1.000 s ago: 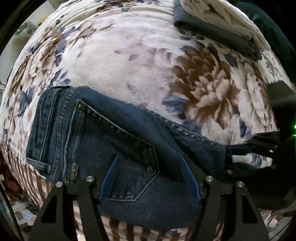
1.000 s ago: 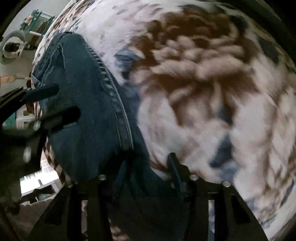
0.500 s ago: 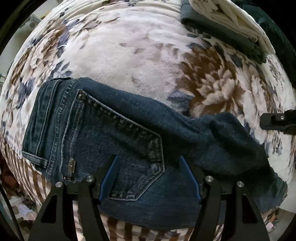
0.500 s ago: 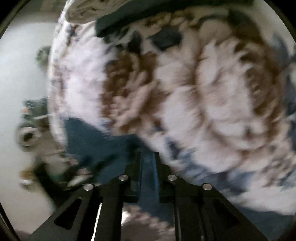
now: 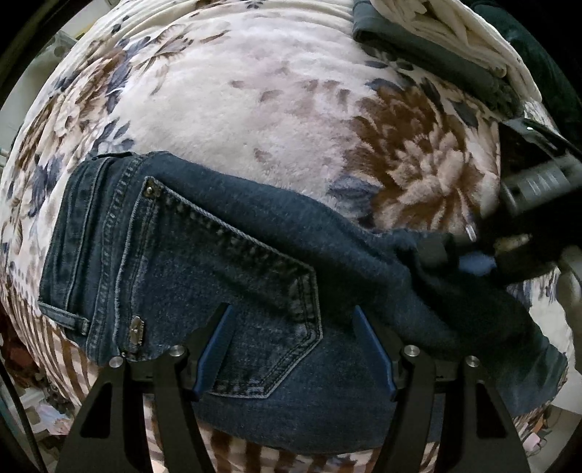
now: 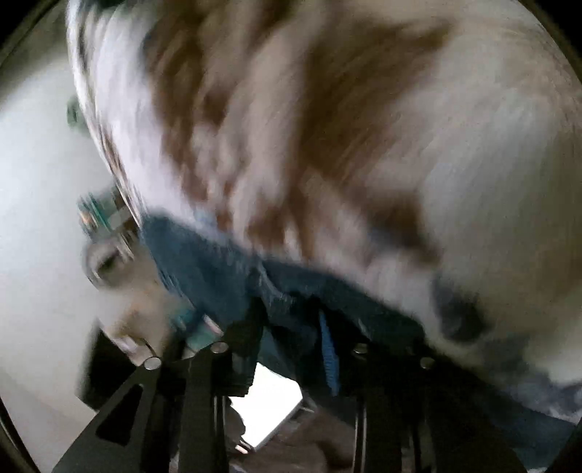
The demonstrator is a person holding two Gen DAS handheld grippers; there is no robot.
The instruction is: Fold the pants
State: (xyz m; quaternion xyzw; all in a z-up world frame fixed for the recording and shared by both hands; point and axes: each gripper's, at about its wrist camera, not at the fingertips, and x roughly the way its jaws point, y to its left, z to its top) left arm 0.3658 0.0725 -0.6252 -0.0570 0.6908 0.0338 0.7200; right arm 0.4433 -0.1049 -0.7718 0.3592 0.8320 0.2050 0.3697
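Note:
Dark blue jeans (image 5: 218, 276) lie on a floral blanket (image 5: 254, 109), waistband at the left, back pocket facing up. My left gripper (image 5: 293, 349) hovers open and empty over the pocket area. My right gripper (image 5: 451, 254) sits at the right of the left wrist view, its jaws around a raised fold of the jeans' leg. In the blurred right wrist view the right gripper (image 6: 291, 327) has denim (image 6: 225, 262) between its partly open fingers; whether it grips the cloth I cannot tell.
Folded clothes, a dark grey piece (image 5: 429, 54) under a white one (image 5: 454, 32), lie at the blanket's far right. The bed's near edge shows brown stripes (image 5: 254, 458). Floor and clutter (image 6: 105, 233) lie beyond the left edge.
My right gripper closed, swung away over the blanket, then came back to the jeans' leg end and lifted a fold. The left gripper has stayed over the pocket.

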